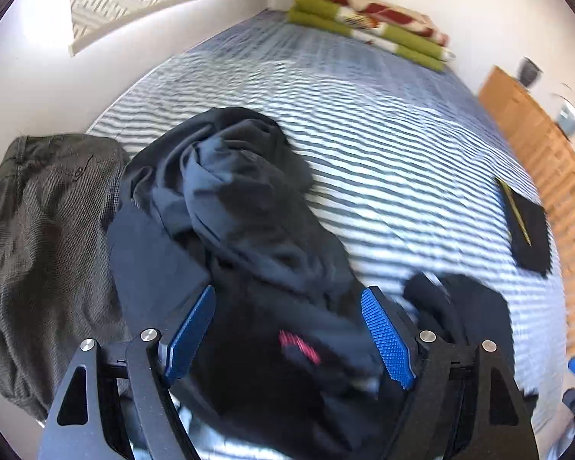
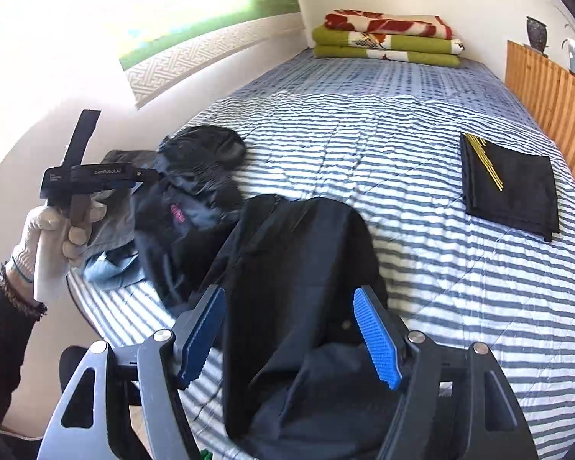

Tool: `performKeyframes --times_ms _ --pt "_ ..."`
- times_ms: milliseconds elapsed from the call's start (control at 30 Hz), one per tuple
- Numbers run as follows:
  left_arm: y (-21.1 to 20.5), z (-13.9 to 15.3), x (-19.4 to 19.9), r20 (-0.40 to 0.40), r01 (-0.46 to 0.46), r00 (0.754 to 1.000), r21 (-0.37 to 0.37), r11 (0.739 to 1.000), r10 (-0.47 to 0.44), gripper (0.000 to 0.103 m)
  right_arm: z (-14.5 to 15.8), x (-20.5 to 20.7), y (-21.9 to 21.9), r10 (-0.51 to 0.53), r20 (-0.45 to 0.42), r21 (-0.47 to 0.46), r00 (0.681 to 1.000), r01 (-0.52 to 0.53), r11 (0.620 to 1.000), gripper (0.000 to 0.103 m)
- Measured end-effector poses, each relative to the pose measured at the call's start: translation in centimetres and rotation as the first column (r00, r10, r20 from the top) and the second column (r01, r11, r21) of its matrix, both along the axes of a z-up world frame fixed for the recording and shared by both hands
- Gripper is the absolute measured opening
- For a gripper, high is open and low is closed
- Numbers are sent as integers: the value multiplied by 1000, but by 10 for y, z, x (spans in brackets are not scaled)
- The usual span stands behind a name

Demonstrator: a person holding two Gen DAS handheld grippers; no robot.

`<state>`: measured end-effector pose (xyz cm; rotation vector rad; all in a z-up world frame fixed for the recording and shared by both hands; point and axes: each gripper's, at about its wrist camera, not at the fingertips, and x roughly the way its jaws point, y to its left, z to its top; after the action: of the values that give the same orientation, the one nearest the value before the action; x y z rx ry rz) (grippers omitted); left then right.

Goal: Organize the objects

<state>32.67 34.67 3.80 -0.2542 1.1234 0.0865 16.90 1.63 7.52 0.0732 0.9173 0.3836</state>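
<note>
**Ana:** Left of the left tool [image 1: 287,331], what lies on the bed [image 1: 383,122]?

**Ben:** Grey checked trousers [image 1: 46,230], crumpled, touching the dark pile at its left edge. Straight ahead of that tool and under its spread pads sits a heap of dark clothes [image 1: 234,207], one piece showing a pink mark. Nothing is pinched; the cloth lies loose between and beneath the pads.

**Ana:** And further right?

**Ben:** Ahead of the right tool [image 2: 289,339], a black garment [image 2: 299,260] lies draped over the near edge of the bed. That tool is spread too, pads clear on both sides, gripping nothing. To its far left a gloved hand [image 2: 57,230] holds the other tool's handle.

**Ana:** So which step is this?

**Ben:** I judge it a pause between grasps: both tools empty, the pile not yet sorted. Well to the right of the right tool, a folded black cloth [image 2: 513,188] with thin yellow sticks [image 2: 483,161] on it lies flat, looking finished. The next move likely calls for lowering one tool onto a single edge of a garment, not a bunch, so that one piece lifts free.

**Ana:** Any containers?

**Ben:** None I can see. Far ahead, folded blankets [image 2: 387,38] are stacked by the wall.
</note>
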Motion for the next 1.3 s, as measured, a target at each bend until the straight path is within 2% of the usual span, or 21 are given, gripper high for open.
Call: performKeyframes --times_ms 67,167,200,233,267,300,333,433,500,567,667,700,800,867,900,933,1000,1100,1167,1233,1300 --pt "18 -20 25 -55 -92 995 -66 994 88 82 -10 34 -9 -50 -41 -1 998 50 999 66" --pt "35 -57 49 -104 -186 978 -22 982 182 80 -41 83 -23 -110 -129 -25 985 107 994 66" --pt "43 -69 53 -121 -196 974 -32 980 191 70 -50 97 -26 -122 -155 -41 980 117 992 66" --pt "45 -78 58 -142 -208 969 -43 977 200 36 -64 108 -28 -128 -191 -52 973 121 991 66" --pt "48 -87 60 -161 -220 965 -57 974 209 17 -79 116 -29 -132 -222 -53 966 123 991 66" --pt "53 -93 61 -171 -249 958 -98 964 230 7 -92 122 -32 -133 -255 -47 958 125 991 66" --pt "59 -93 60 -157 -280 954 -157 947 256 6 -102 127 -31 -128 -285 -33 950 124 992 66" --pt "74 -77 62 -99 -300 953 -187 936 286 4 -123 134 -19 -75 -344 38 936 94 995 66" --pt "90 -49 64 -33 -304 952 -179 936 303 4 -122 133 -8 -70 -324 9 944 77 997 59" --pt "117 -9 62 43 -339 936 -152 928 349 4 -117 132 1 -60 -298 -20 953 57 998 30" --pt "171 53 57 153 -429 887 -77 900 436 4 -107 131 7 -57 -264 -31 963 51 998 10" --pt "187 70 57 178 -470 867 -19 882 465 4 -102 130 10 -60 -258 -29 964 55 998 9" --pt "219 83 63 145 -496 866 141 857 478 8 -93 125 17 -65 -232 -44 971 56 997 6" --pt "228 77 60 97 -480 877 161 862 470 17 -89 120 20 -70 -214 -47 974 61 997 6" --pt "228 75 59 85 -465 886 172 869 457 31 -85 118 20 -78 -204 -43 976 71 997 6" --pt "223 73 52 90 -446 895 194 874 437 51 -83 116 18 -88 -198 -39 976 82 996 5" --pt "207 75 36 126 -419 908 222 880 400 65 -74 105 9 -109 -184 -28 977 106 994 5" --pt "165 75 6 160 -331 940 201 922 302 65 -64 82 -6 -138 -172 -12 975 138 990 5" --pt "123 78 -9 174 -228 964 151 962 201 65 -56 62 -12 -139 -169 9 976 143 990 5" --pt "70 74 -20 152 -81 986 72 994 69 66 -51 39 -12 -124 -165 25 979 130 991 5" --pt "16 57 -20 99 65 993 -51 997 -60 68 -48 17 -3 -89 -164 31 983 95 995 5"
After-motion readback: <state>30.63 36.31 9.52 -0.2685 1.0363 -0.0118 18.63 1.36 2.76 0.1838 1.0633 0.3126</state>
